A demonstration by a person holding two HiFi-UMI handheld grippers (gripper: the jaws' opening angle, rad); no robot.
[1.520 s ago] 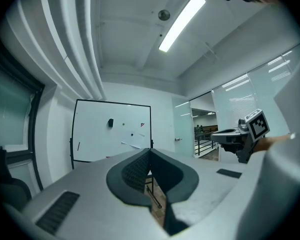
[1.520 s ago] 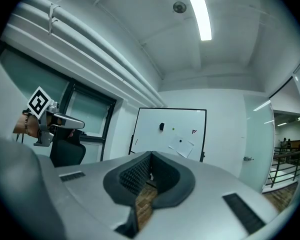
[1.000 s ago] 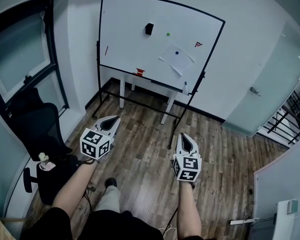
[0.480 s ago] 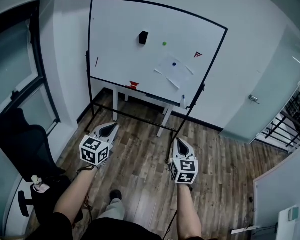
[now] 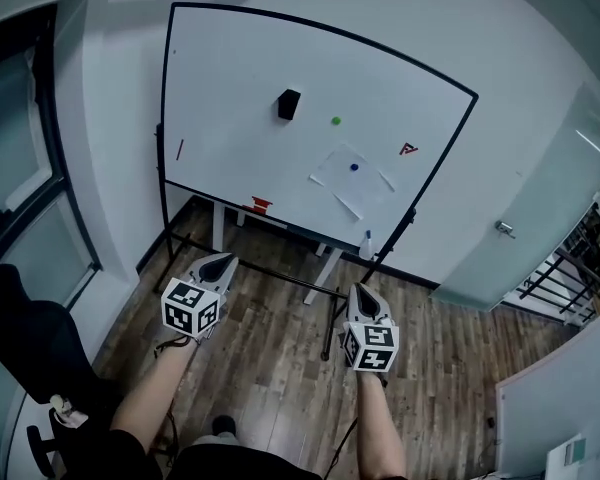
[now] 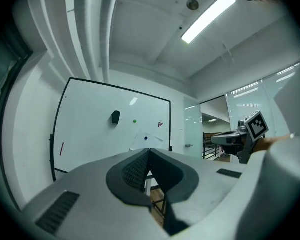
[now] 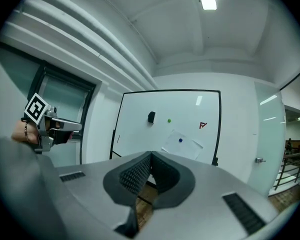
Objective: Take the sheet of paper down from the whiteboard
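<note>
Left gripper point(image 5: 217, 261): its jaws are pressing together with nothing between them; it is pointing at the far wall, over the floor point(image 5: 280, 353).
Right gripper point(image 5: 364, 291): its jaws are also pressing together, empty; it is pointing the same way, to the right of the left gripper and level with it.
Arms: two bare forearms are reaching out from the near edge, one behind each gripper.
Paper point(image 5: 348, 180): it is hanging tilted on the right half of the whiteboard point(image 5: 230, 78), well apart from both grippers.
Blue magnet point(image 5: 354, 167): it is sitting on the paper's upper middle.
Green magnet point(image 5: 336, 121): it is sticking to the board above the paper, just left of it.
Eraser point(image 5: 289, 104): this black block is sticking to the board, left of the green magnet.
Red mark point(image 5: 408, 149): it is showing on the board, right of the paper.
Red pen point(image 5: 180, 149): it is hanging near the board's left edge.
Tray: a red item point(image 5: 260, 205) is lying on it at the board's bottom edge.
Door point(image 5: 510, 233): a glass door is standing to the right of the board.
</note>
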